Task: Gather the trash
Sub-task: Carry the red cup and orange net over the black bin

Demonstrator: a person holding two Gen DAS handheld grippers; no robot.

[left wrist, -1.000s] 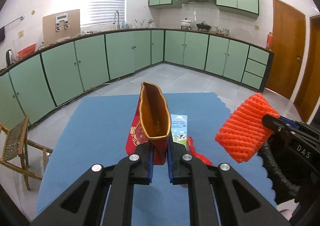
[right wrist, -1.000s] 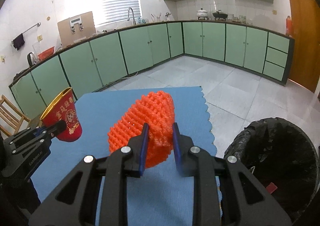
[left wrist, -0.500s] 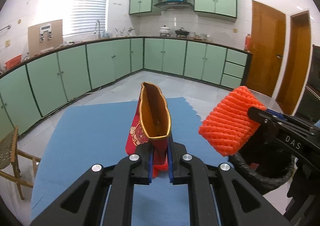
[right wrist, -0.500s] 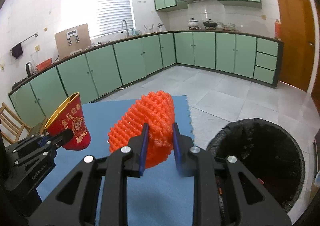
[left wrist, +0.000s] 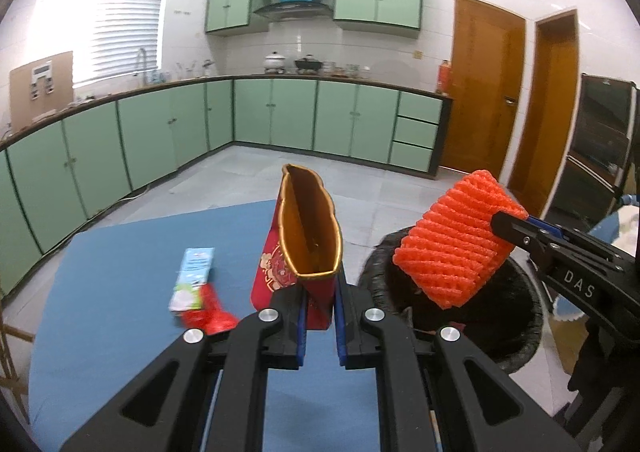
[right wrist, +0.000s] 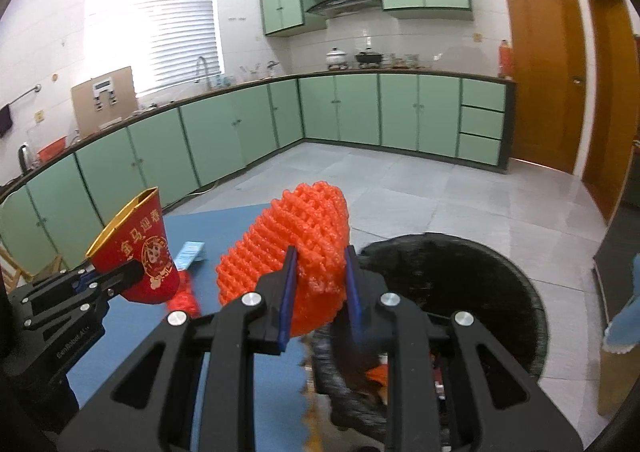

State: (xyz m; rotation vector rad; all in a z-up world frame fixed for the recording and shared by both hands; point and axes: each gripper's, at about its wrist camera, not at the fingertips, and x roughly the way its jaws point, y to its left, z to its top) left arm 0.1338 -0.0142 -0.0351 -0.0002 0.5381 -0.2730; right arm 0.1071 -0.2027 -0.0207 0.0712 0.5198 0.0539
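Observation:
My left gripper (left wrist: pixel 321 294) is shut on a red paper cup with a gold rim (left wrist: pixel 308 240), held upright above the blue table mat (left wrist: pixel 120 292); the cup also shows in the right wrist view (right wrist: pixel 140 252). My right gripper (right wrist: pixel 318 272) is shut on an orange foam net (right wrist: pixel 296 236), held over the near rim of a bin lined with a black bag (right wrist: pixel 460 284). The net (left wrist: pixel 456 248) and the bin (left wrist: pixel 516 316) show at the right of the left wrist view. A small milk carton (left wrist: pixel 192 278) and a red wrapper (left wrist: pixel 210 312) lie on the mat.
The mat's scalloped right edge (right wrist: pixel 304 404) meets the bin. Tiled floor (right wrist: pixel 420 188) lies beyond, ringed by green cabinets (right wrist: pixel 360 112). Wooden doors (left wrist: pixel 484 92) stand at the right. A wooden chair (right wrist: pixel 12 272) is at the far left.
Both grippers have swung right towards the bin with their loads. The bin now shows larger and nearer, and the carton and wrapper have slid to the left in the left wrist view.

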